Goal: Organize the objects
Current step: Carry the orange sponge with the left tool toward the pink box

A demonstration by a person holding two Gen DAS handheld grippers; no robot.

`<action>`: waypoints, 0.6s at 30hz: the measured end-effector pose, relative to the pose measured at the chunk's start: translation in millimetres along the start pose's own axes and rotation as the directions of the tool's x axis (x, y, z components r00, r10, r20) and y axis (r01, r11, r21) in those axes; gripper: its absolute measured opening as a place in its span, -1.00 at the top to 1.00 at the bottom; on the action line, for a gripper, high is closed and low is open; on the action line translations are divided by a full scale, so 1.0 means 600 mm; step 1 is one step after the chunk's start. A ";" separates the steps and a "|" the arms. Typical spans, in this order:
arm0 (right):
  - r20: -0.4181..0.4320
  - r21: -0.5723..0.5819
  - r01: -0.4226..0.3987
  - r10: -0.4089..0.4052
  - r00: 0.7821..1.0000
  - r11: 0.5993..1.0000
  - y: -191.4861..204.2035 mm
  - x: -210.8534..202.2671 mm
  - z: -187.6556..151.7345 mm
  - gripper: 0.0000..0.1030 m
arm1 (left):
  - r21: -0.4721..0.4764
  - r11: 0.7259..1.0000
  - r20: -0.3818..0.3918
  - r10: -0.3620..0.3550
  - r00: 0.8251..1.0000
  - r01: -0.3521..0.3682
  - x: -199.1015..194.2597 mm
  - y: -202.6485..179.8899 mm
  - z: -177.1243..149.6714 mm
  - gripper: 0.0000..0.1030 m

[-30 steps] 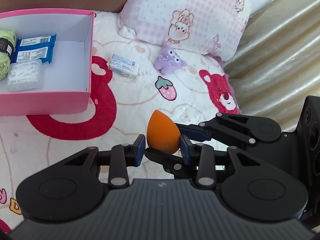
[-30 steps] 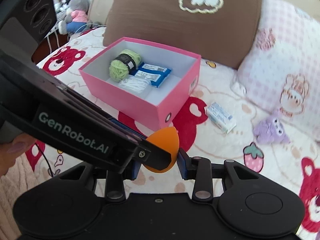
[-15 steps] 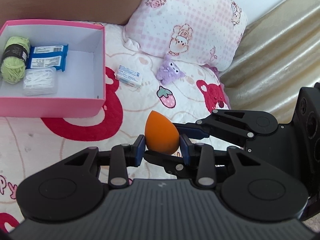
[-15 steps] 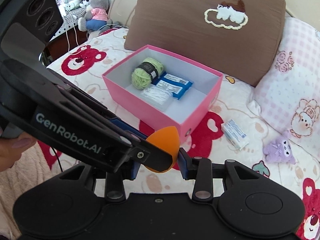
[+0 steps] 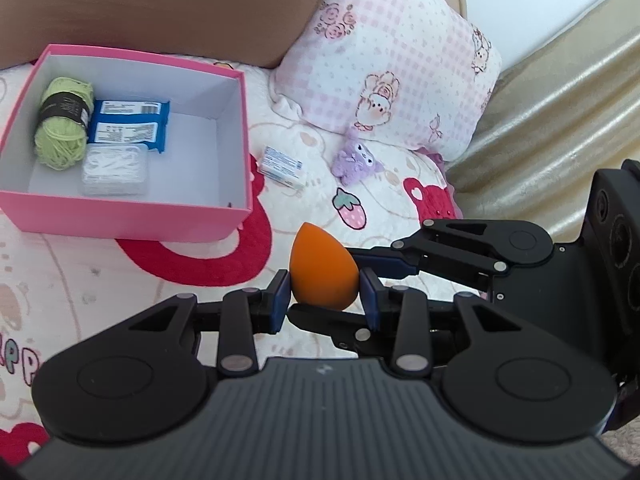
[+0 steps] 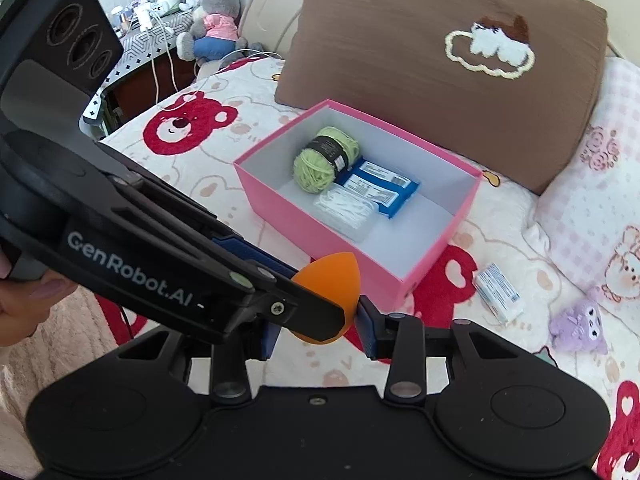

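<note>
Since the earlier frame, the pink box (image 5: 120, 220) appears farther in. Both the left gripper (image 5: 324, 296) and right gripper (image 6: 318, 320) clamp the orange sponge (image 5: 322, 276), near the box's right corner; bare bedspread (image 5: 100, 292) lies between.

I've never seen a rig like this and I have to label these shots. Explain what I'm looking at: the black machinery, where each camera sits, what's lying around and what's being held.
There is no robot here. A person holds a two-finger gripper in each hand, and each gripper carries a wide-angle camera looking forward along its fingers. One picture comes from the left gripper, the other from the right gripper.

The surface is a quilted bed. On it stands an open pink box holding green yarn, a blue packet and a clear case. Beside the box lie a small white pack and a purple plush toy.

The left gripper clamps an orange sponge. The right gripper's fingers flank it too, but I cannot tell whether they press.
</note>
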State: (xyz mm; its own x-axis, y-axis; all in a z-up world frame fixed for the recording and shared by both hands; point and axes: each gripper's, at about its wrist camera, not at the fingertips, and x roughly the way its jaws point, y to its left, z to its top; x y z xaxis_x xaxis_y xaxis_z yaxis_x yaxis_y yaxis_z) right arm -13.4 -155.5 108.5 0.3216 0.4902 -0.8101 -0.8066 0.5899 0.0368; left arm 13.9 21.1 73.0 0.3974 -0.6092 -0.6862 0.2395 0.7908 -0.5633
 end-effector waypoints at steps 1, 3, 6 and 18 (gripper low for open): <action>-0.001 -0.004 -0.003 0.003 1.000 1.000 0.003 0.001 0.005 0.13 | -0.003 1.000 0.002 0.002 1.000 -0.002 -0.004 0.004 0.001 0.31; -0.001 -0.013 -0.007 0.007 1.000 1.000 0.007 0.005 0.014 0.13 | -0.007 1.000 0.007 0.008 1.000 -0.008 -0.011 0.010 0.006 0.31; 0.007 -0.029 -0.006 0.006 1.000 1.000 0.014 0.010 0.027 0.13 | -0.007 1.000 0.022 0.021 1.000 -0.021 -0.020 0.019 0.014 0.31; 0.052 -0.045 -0.009 0.012 0.999 0.999 0.005 0.061 0.080 0.13 | 0.003 0.997 0.103 0.076 0.992 -0.076 -0.022 0.064 0.056 0.31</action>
State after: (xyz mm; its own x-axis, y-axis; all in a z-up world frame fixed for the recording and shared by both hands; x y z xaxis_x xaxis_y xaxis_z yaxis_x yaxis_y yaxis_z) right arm 19.6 -105.1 107.2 0.3374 0.5297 -0.7782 -0.8310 0.5560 0.0181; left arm 47.4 61.3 76.1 0.5032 -0.5383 -0.6760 0.2113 0.8352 -0.5078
